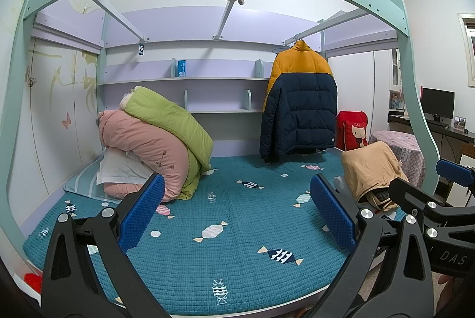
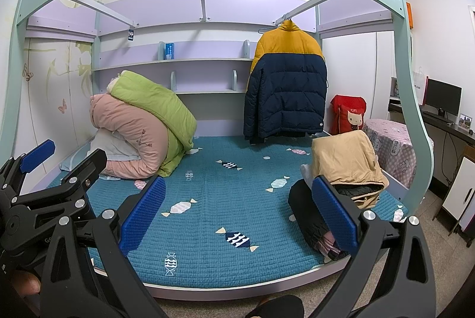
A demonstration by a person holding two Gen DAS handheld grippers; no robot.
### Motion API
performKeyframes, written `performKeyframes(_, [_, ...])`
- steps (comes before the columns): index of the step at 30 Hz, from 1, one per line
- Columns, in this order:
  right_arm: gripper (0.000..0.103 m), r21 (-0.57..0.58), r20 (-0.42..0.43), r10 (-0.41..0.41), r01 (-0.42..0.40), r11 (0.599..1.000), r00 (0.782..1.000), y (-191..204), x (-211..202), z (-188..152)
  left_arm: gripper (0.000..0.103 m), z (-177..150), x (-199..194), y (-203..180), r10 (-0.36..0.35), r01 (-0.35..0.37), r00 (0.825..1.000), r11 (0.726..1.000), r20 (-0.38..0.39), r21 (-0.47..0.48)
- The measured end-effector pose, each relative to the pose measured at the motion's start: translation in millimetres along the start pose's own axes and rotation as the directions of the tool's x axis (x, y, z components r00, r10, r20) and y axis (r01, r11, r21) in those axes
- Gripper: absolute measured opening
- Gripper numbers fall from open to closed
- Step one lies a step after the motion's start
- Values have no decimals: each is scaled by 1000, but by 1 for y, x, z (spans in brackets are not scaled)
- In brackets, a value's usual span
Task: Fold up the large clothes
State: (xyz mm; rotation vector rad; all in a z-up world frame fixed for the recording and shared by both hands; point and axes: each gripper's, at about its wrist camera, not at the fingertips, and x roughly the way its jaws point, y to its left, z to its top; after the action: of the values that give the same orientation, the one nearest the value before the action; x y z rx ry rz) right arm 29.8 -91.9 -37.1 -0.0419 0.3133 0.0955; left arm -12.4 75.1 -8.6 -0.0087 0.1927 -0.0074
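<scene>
our left gripper wide open, empty | our right gripper wide open, empty | puffer jacket hangs over bed | beige garment at right

Both wrist cameras looked forward along their open jaws from just off the foot of the bed, side by side. They shared the hanging jacket and bedding pile.
</scene>
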Motion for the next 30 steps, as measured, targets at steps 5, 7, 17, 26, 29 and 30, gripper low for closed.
performKeyframes(5, [95,-1,0,-1,1,1000,1000,0,0,0,98,0,1,-1,0,0,1000,1000,0,0])
performKeyframes(7, [95,0,0,-1,1,1000,1000,0,0,0,98,0,0,-1,0,0,1000,1000,-1,-1])
performKeyframes(17, [95,1,-12,-5,5,1000,1000,-1,2,-2,98,-5,9,-6,-2,2,1000,1000,-12,-5])
performKeyframes(26, [95,-8,-53,-9,9,1000,999,4,30,-4,98,-15,36,-1,2,-3,999,1000,-42,-13])
performKeyframes(29, [95,-13,-58,-17,16,1000,998,7,36,-3,98,-17,44,2,-7,7,999,1000,-46,-21])
performKeyframes(30, [95,-16,-59,-22,21,1000,998,8,38,-2,98,-18,47,2,-11,9,999,1000,-47,-24])
